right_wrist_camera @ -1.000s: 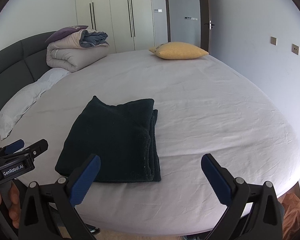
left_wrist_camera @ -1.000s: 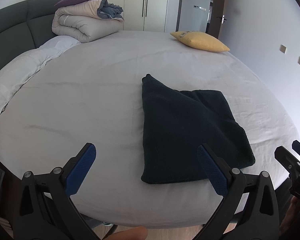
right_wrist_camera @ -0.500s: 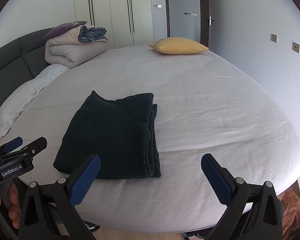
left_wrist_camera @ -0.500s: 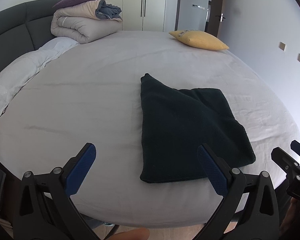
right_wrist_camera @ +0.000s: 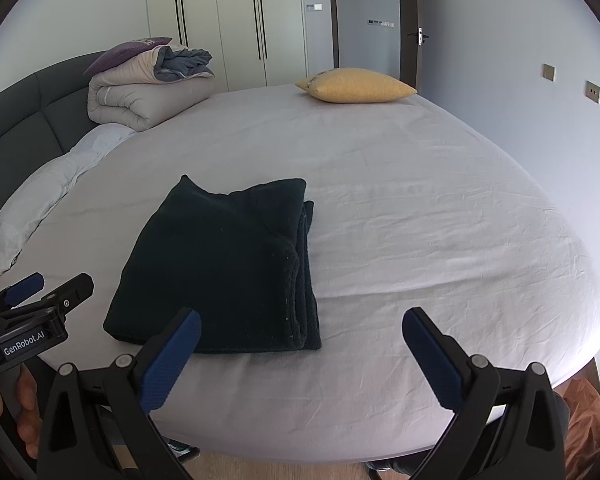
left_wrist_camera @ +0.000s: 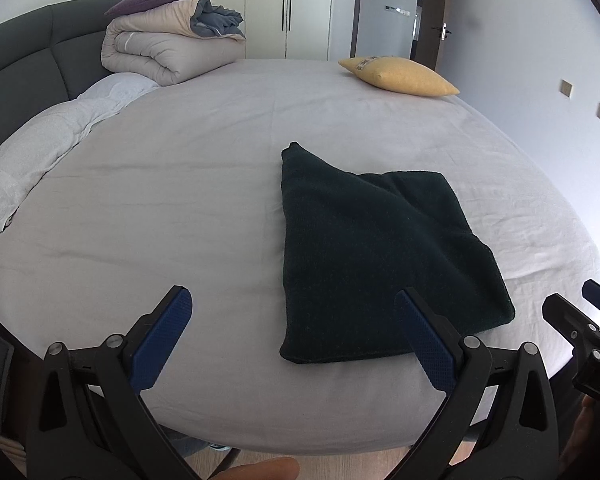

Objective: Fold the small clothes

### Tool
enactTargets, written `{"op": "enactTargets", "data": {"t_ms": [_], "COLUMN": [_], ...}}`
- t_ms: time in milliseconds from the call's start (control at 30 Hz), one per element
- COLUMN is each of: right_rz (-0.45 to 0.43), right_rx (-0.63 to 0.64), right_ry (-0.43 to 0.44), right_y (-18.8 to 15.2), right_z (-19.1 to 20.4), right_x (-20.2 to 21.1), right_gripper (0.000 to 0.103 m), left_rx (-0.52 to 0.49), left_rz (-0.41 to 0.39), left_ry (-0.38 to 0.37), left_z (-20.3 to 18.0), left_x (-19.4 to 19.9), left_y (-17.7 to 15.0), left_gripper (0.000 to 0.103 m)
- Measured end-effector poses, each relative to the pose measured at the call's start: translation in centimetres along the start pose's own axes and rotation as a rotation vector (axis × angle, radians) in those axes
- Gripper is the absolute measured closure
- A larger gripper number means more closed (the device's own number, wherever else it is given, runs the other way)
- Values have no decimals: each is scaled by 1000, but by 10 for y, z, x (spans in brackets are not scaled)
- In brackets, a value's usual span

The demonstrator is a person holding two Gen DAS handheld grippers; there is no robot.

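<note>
Your left gripper sits at the bottom of its own view with its blue-padded fingers spread wide and holding nothing. Your right gripper is just as wide at the bottom of its view, also holding nothing. Both hang over the near edge of the bed, apart from the cloth.

The dark garment lies folded flat on the grey sheet, right of centre in the left view and left of centre in the right view, where its stacked layers show along its right edge. Your left gripper also appears at the lower left of the right view, your hand wrapped round its handle.

A rolled duvet sits at the upper left, a yellow cushion at the upper right, and a white pillow along the left edge.
</note>
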State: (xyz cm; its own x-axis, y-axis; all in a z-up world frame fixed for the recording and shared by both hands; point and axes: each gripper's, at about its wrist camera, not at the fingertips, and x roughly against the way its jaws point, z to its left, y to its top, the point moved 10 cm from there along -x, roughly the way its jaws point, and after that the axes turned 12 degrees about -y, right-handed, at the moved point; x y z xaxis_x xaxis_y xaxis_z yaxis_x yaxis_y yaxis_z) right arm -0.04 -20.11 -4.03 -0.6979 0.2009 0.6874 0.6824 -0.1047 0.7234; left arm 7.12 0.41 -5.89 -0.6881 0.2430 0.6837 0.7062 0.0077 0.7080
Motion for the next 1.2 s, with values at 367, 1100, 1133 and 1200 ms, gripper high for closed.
{"op": "enactTargets", "data": {"t_ms": [367, 1100, 1133, 1200], "right_rz": [3, 5, 5, 5], "right_rx": [2, 2, 2, 2], "right_ry": [1, 0, 0, 1], "right_y": [-1, -2, -2, -2], "right_z": [0, -1, -1, -1], "right_x": [-1, -2, -2, -2], "right_gripper": [0, 0, 0, 0], "left_rx": [2, -3, -3, -3], "left_rz": [6, 20, 20, 20], "left_ry": [3, 0, 1, 0], "left_z": [0, 6, 6, 6], "left_x": [0, -5, -5, -6], "left_y": [-2, -2, -2, -2], "left_gripper": [0, 0, 0, 0]}}
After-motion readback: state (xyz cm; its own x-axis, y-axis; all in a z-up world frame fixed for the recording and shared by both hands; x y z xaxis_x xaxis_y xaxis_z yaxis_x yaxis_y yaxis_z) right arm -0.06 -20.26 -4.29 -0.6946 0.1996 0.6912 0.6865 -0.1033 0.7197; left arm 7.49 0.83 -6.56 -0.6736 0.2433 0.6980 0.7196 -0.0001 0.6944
